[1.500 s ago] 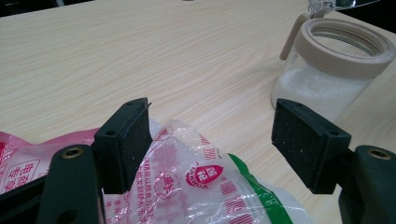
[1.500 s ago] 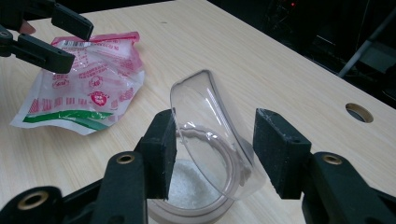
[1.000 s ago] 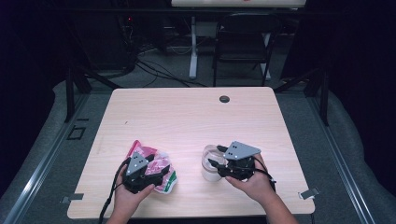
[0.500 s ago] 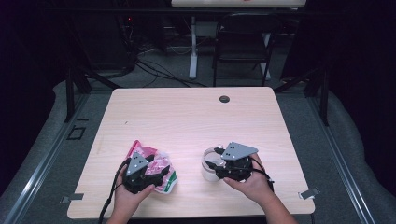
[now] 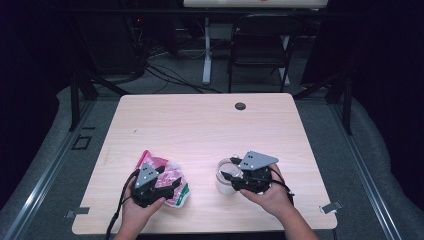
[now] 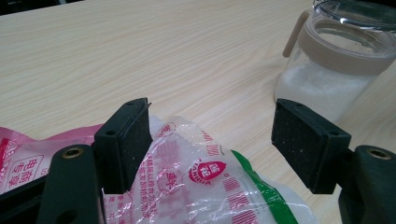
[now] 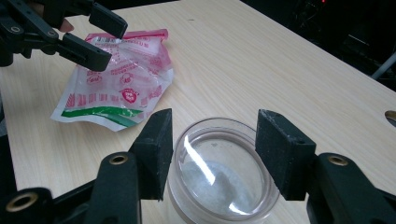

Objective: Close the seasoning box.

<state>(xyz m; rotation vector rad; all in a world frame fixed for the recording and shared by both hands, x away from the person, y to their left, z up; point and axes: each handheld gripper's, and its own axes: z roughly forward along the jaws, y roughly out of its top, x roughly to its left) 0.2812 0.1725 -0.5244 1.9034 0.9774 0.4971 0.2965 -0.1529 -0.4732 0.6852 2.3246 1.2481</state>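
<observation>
Right tool [image 5: 231,175] shifted slightly toward tabletop's [image 5: 200,125] near edge, jaws wide open over salt jar [image 5: 224,181], left tool [image 5: 167,179] open, empty, above crumpled bag [image 5: 172,187]

wooden table [image 5: 200,125], folding chair [image 5: 260,47], floor cables [image 5: 165,75]

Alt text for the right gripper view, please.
The right gripper, jaws open, hangs above a clear-lidded jar holding white granules. Beyond it on the wooden table, the left gripper hangs open over a crumpled pink-printed plastic bag.
</observation>
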